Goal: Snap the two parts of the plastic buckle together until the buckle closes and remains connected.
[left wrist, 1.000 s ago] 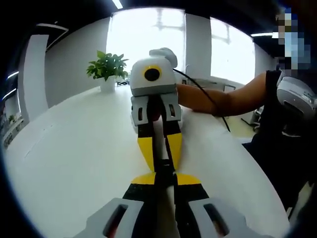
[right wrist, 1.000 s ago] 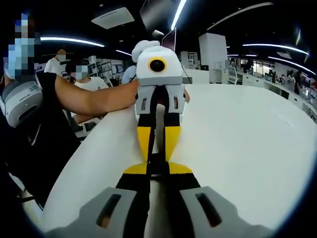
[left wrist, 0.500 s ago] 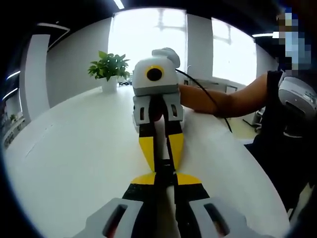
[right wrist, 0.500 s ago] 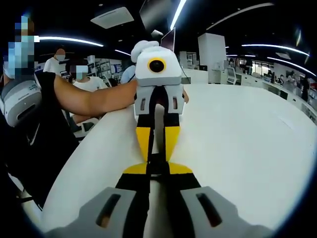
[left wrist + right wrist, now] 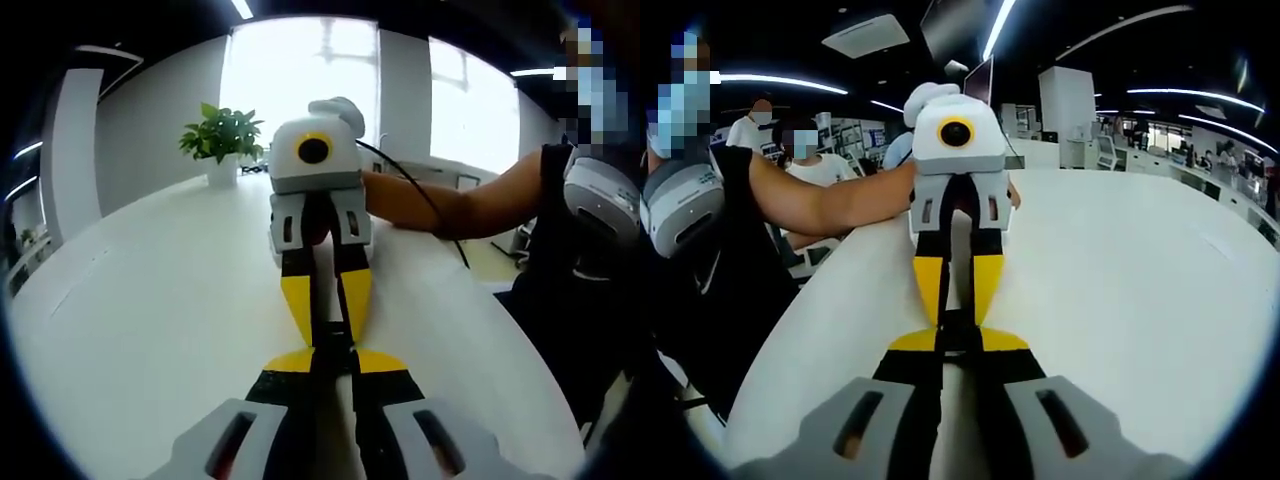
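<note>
My two grippers meet tip to tip above the white table [image 5: 150, 330]. In the left gripper view my left gripper [image 5: 325, 360] rises from the bottom, jaws close together on a black buckle part [image 5: 327, 338]. The right gripper [image 5: 325, 305] faces it from above with its yellow fingertips [image 5: 297, 305] pinched on the same dark piece. In the right gripper view my right gripper [image 5: 958, 347] holds the black buckle [image 5: 958, 328] against the left gripper [image 5: 958, 295]. The buckle is mostly hidden between the jaws, so I cannot tell whether its halves are latched.
A potted plant [image 5: 222, 140] stands at the table's far edge. A person's forearm [image 5: 450, 205] and a black cable [image 5: 425, 205] reach in from the right. Seated people [image 5: 805, 150] and a monitor [image 5: 985, 80] lie beyond the table [image 5: 1140, 290].
</note>
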A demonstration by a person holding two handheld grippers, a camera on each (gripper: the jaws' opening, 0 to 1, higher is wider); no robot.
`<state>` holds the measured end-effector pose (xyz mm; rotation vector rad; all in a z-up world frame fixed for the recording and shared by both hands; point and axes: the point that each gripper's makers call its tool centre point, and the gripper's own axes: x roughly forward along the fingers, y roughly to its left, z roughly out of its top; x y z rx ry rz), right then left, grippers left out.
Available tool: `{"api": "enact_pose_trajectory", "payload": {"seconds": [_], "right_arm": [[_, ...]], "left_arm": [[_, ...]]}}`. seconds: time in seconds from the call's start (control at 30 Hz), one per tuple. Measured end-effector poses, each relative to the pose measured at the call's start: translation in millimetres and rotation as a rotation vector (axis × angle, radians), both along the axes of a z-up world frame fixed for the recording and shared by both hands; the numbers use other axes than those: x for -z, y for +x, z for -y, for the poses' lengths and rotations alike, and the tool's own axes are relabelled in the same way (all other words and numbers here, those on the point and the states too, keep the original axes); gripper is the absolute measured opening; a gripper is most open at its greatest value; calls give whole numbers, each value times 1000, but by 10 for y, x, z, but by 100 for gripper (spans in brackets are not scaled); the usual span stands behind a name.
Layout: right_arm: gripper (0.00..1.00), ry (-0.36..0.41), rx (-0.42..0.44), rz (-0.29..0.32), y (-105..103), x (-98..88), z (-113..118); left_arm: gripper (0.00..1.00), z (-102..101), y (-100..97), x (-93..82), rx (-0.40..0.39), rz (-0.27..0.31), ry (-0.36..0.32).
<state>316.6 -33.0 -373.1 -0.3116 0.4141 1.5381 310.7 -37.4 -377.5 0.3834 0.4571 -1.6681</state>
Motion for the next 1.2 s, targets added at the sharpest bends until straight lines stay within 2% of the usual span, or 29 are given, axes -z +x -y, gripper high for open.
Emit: {"api": "enact_pose_trajectory", "payload": {"seconds": [0.73, 0.87, 1.07, 1.13, 1.2], "right_arm": [[9, 1, 22, -8, 53, -5, 41], [9, 10, 33, -16, 68, -40, 57], [9, 25, 52, -15, 103, -83, 74], [9, 26, 54, -17, 102, -81, 70], [9, 24, 56, -16, 105, -76, 70]], "left_arm": [[12, 20, 51, 7, -10, 23, -21], [17, 23, 104, -34, -30, 32, -45], [20, 4, 153, -83, -48, 43, -67], [26, 14, 161, -100, -53, 40, -79], [45, 63, 199, -164, -74, 46, -124]]}}
